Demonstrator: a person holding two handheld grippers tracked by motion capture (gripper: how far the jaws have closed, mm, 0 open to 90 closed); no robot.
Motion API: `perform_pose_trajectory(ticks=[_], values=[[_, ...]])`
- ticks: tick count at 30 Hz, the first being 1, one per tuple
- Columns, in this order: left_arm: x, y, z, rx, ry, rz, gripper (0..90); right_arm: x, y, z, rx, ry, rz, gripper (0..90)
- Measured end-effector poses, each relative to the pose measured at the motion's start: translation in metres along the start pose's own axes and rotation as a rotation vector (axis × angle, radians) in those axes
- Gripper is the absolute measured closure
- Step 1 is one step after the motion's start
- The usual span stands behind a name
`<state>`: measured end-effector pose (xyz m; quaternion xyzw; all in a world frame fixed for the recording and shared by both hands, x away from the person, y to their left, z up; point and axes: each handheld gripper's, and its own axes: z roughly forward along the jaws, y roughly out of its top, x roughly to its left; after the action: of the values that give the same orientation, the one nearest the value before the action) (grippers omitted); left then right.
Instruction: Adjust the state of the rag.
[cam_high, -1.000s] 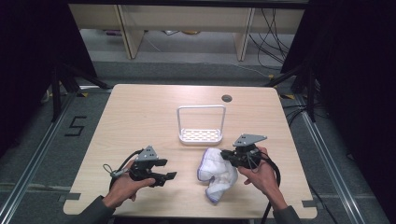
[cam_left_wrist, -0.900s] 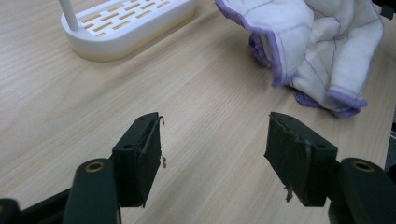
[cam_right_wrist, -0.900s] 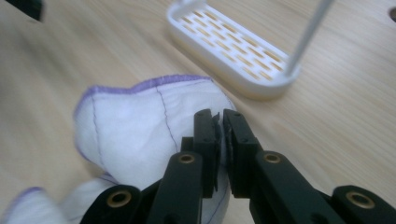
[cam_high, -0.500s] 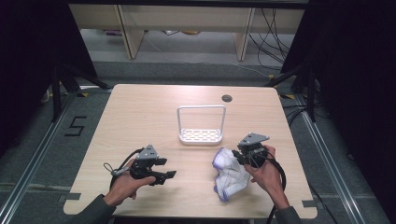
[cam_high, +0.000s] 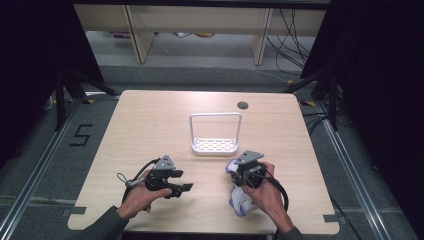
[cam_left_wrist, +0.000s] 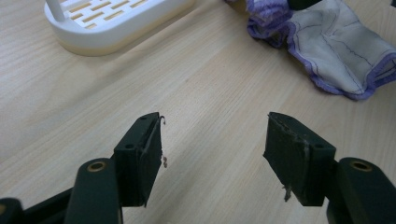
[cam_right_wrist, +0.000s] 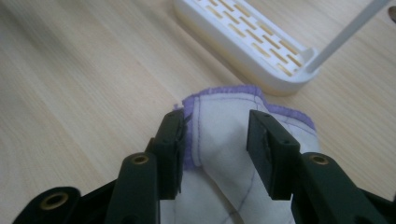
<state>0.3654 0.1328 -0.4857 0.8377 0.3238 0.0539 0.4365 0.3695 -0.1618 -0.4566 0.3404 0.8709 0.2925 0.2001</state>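
White cloth (cam_high: 241, 200) with a purple hem lies crumpled at the near right of the table (cam_high: 150, 125), and the right gripper (cam_high: 243, 176) is right on top of its far end. Look down its own camera: the jaws have just been opening, and now they stand parted astride a folded corner of the cloth (cam_right_wrist: 219, 135), the pads clear of the fabric on either side, nothing pinched. Released, then, with the cloth between them but not gripped.

Over on the other side, the left gripper (cam_high: 181, 186) hovers low above bare wood, jaws wide apart and holding nothing. From there the cloth (cam_left_wrist: 336, 51) lies ahead and off to one side, well apart.

So the right hand is much the nearer. The bundle runs lengthwise from that gripper back toward the person, under the right hand (cam_high: 265, 195). The white slotted rack (cam_high: 215, 145) sits just beyond it, near but not touching, as far as I can tell. I'd say any fresh grab falls to the right claw, closing on that hem corner.
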Motion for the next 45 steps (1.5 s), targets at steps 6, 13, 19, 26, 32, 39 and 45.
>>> perform_pose_trajectory(ticks=[6,13,19,26,32,39,45], values=[[-0.001,0.004,0.008,0.002,-0.019,-0.024,35.0,0.003,0.002,0.008,0.05,-0.01,-0.039,77.4],[-0.003,0.011,0.016,0.006,-0.027,-0.025,34.1,-0.004,-0.001,0.002,0.029,-0.013,-0.052,87.4],[-0.018,0.029,0.039,0.01,-0.092,-0.015,34.8,-0.011,-0.004,-0.017,-0.054,0.017,0.01,87.5],[-0.038,0.047,0.06,0.008,-0.147,0.03,38.4,-0.017,-0.016,-0.027,-0.116,0.107,0.115,87.5],[-0.039,0.046,0.058,0.024,-0.142,0.069,39.0,-0.016,-0.007,-0.053,-0.226,0.108,0.087,87.6],[-0.036,0.047,0.048,0.005,-0.144,0.051,38.8,-0.024,0.01,-0.085,-0.286,0.086,0.072,87.6],[-0.032,0.042,0.063,0.061,-0.098,0.031,37.3,-0.047,-0.008,-0.068,-0.23,0.097,0.152,87.6]])
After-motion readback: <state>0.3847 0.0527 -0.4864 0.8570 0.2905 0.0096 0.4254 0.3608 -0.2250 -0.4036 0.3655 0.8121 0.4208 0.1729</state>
